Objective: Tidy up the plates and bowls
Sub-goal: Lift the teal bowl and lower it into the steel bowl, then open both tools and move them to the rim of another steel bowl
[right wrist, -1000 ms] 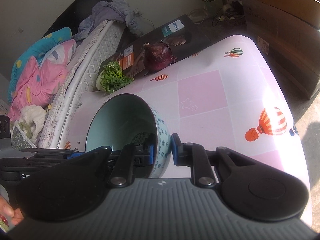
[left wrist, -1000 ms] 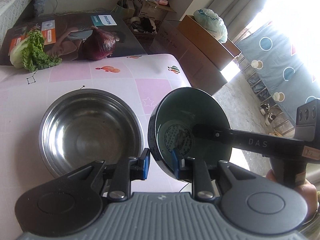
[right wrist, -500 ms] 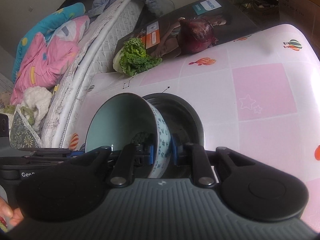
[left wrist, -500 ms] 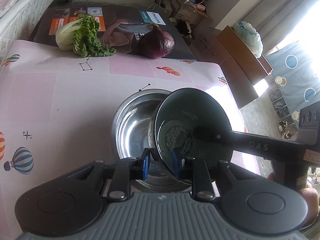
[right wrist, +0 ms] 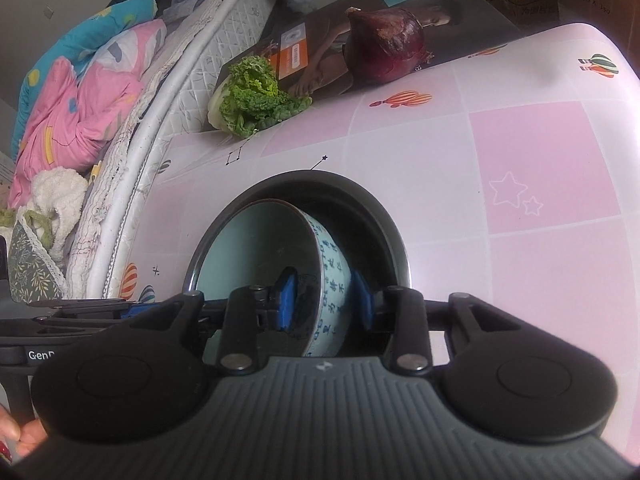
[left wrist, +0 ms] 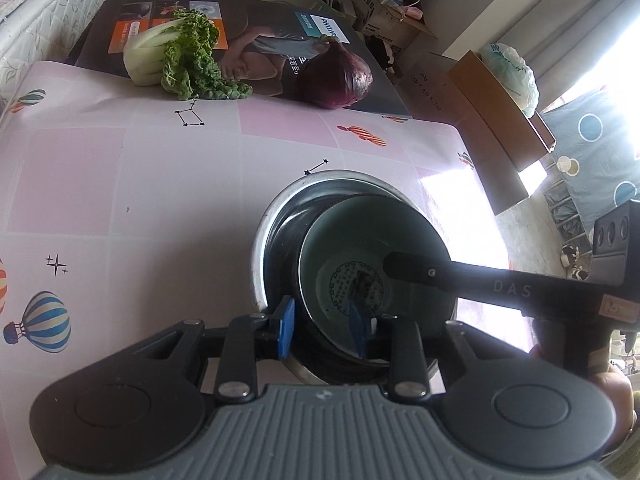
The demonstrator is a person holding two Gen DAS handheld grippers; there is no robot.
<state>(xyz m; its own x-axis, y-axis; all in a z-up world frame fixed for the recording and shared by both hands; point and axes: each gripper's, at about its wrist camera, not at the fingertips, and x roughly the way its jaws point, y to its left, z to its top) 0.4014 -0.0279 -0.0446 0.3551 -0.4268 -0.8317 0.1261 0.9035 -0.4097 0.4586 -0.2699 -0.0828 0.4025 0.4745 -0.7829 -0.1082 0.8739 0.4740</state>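
A pale green ceramic bowl [left wrist: 400,240] with blue-and-white patterned sides [right wrist: 332,280] lies tilted inside a larger steel bowl [left wrist: 272,240] on the pink tablecloth. My left gripper [left wrist: 322,330] straddles the near rim of the ceramic bowl. Its jaws are opening, and the blue pads [left wrist: 286,326] stand off the wall. My right gripper [right wrist: 324,300] straddles the opposite rim. Its jaws are opening too, with a gap beside the inner pad [right wrist: 286,300]. In the left wrist view the right gripper's black finger [left wrist: 404,266] reaches into the ceramic bowl. The steel bowl's rim [right wrist: 360,192] rings the ceramic bowl.
A leafy green cabbage [left wrist: 180,56] and a red onion [left wrist: 336,76] lie at the table's far edge, against a dark printed box [left wrist: 260,40]. Cardboard boxes [left wrist: 500,120] stand on the floor past the right edge. A mattress [right wrist: 168,80] with bedding borders the left side.
Both grippers carried the ceramic bowl sideways over the steel bowl and lowered it in. The jaws of both have since spread wider around its rim.
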